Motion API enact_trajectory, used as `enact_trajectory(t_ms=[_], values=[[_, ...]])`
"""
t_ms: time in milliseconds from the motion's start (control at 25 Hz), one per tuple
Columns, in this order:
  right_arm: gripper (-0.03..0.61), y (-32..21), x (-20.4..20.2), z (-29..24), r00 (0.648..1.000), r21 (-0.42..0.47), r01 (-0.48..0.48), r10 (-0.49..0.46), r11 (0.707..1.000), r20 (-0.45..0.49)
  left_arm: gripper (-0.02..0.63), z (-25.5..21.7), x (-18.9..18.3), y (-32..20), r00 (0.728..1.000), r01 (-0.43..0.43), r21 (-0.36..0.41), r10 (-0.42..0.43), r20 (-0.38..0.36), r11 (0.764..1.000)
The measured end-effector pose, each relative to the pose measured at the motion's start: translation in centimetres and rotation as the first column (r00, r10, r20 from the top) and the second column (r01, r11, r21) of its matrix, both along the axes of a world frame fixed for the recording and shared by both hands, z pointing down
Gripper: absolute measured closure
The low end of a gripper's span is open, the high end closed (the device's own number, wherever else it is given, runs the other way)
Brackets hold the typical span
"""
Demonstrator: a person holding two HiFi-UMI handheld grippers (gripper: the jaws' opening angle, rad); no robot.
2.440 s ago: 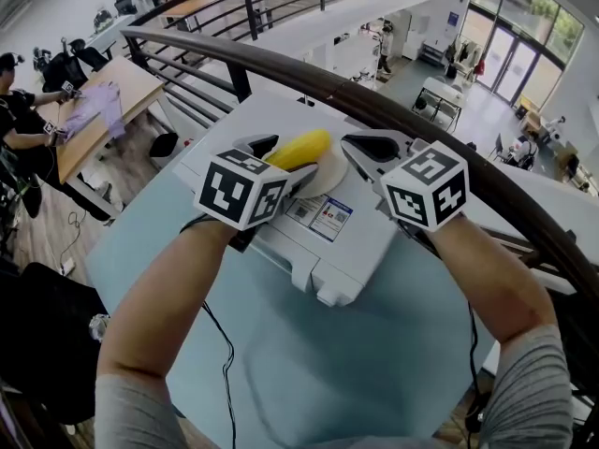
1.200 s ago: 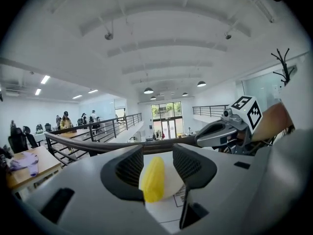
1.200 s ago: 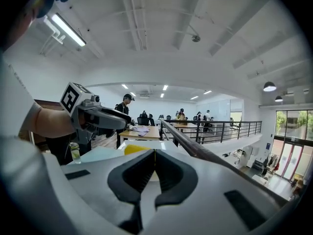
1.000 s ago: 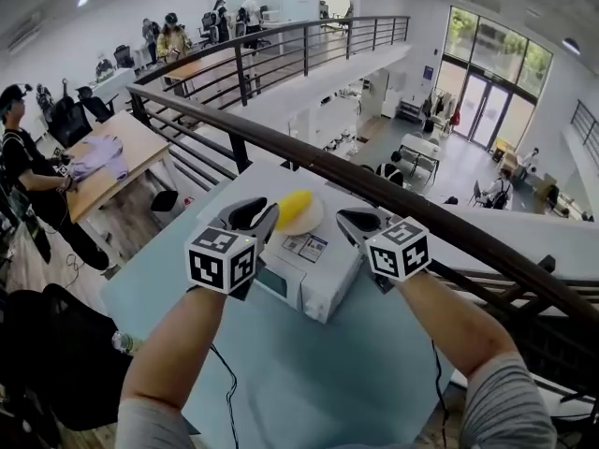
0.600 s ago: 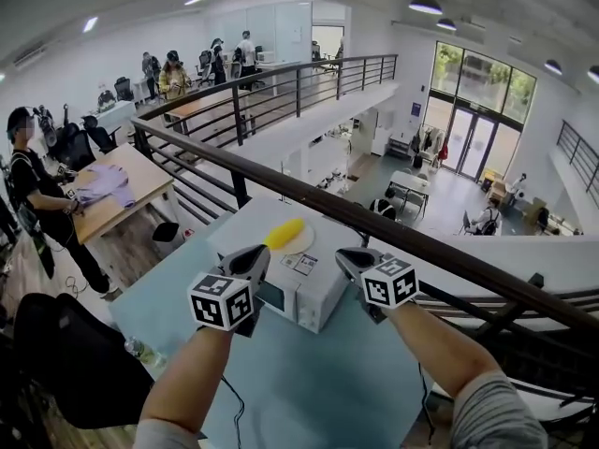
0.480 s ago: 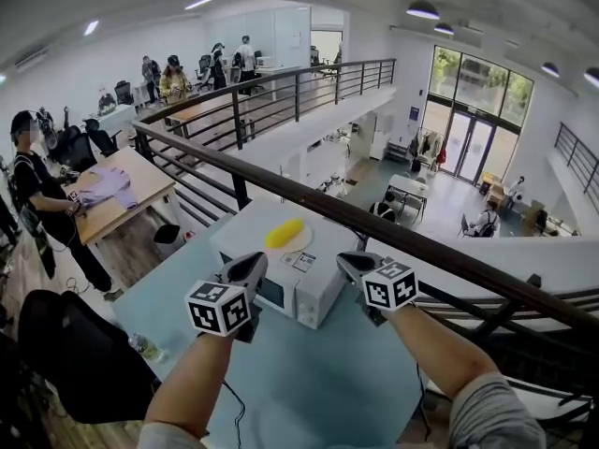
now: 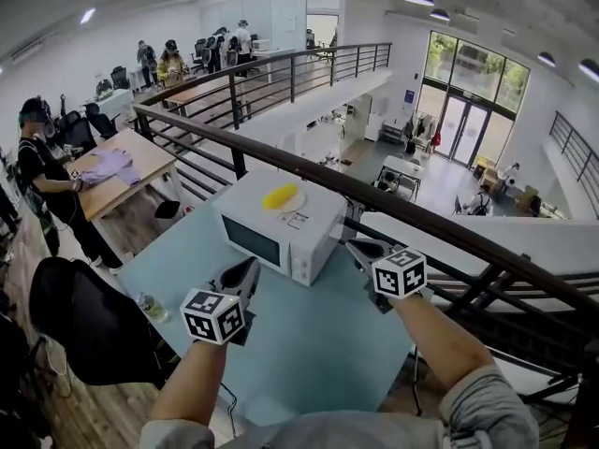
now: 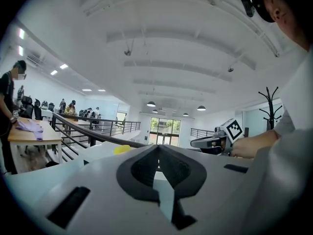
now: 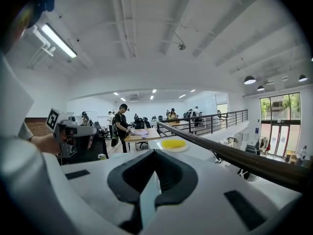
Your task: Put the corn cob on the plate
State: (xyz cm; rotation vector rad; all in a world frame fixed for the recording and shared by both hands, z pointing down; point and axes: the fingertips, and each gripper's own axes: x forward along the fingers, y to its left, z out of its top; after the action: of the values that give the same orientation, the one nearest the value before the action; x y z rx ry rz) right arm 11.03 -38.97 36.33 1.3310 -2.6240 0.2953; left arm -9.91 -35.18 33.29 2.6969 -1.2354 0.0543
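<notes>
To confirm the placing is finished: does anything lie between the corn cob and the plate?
Nothing visible does. The corn cob lies directly on the plate, on top of the microwave. The left gripper and right gripper are shut, empty and apart from it.

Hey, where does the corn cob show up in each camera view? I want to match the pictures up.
Head view: the corn cob is upper middle, on the plate atop the microwave.
Left gripper view: corn cob just left of centre, below mid-height, small and yellow.
Right gripper view: corn cob just right of centre, below mid-height, on the plate.
Shared landmark: the dark handrail beside the microwave.
</notes>
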Motion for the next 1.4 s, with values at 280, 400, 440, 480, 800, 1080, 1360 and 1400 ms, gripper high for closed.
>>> enact_trajectory(t_ms=[280,400,440,480,800,1080,1360,1400], values=[[0.561,9.1,-0.3,-1.3,0.999,0.043,0.027,-0.025,0.999,-0.042,0.595,-1.6,1.4,8.2,0.999,-0.032,0.047,0.030,0.036,0.998],[0.561,12.3,-0.6,-1.3,0.999,0.060,0.038,-0.035,0.998,-0.041,0.595,-1.6,2.2,11.0,0.999,-0.048,0.053,0.046,0.029,0.997],[0.561,13.5,-0.7,-1.4,0.998,0.063,0.042,-0.039,0.997,-0.041,0.595,-1.7,2.5,12.0,0.998,-0.054,0.054,0.053,0.031,0.997],[0.561,14.7,-0.7,-1.6,0.998,0.066,0.046,-0.044,0.997,-0.040,0.595,-1.8,2.7,13.1,0.998,-0.060,0.056,0.058,0.034,0.997],[0.561,22.5,-1.5,-2.8,0.996,0.081,0.083,-0.084,0.993,0.005,0.595,-1.4,2.6,21.1,0.998,-0.051,0.045,0.049,0.029,0.998],[0.561,27.3,-1.9,-2.2,0.994,0.057,0.103,-0.105,0.993,0.024,0.595,-0.9,1.2,25.6,1.000,-0.005,0.032,0.005,-0.003,0.999],[0.561,29.3,-1.6,-1.0,0.995,0.038,0.095,-0.096,0.995,0.026,0.595,0.8,-0.2,27.5,0.999,0.025,-0.005,-0.026,-0.036,1.000],[0.561,29.5,-1.5,-1.0,0.995,0.037,0.096,-0.097,0.995,0.028,0.595,1.1,-0.3,27.6,0.999,0.031,-0.011,-0.031,-0.038,0.999]])
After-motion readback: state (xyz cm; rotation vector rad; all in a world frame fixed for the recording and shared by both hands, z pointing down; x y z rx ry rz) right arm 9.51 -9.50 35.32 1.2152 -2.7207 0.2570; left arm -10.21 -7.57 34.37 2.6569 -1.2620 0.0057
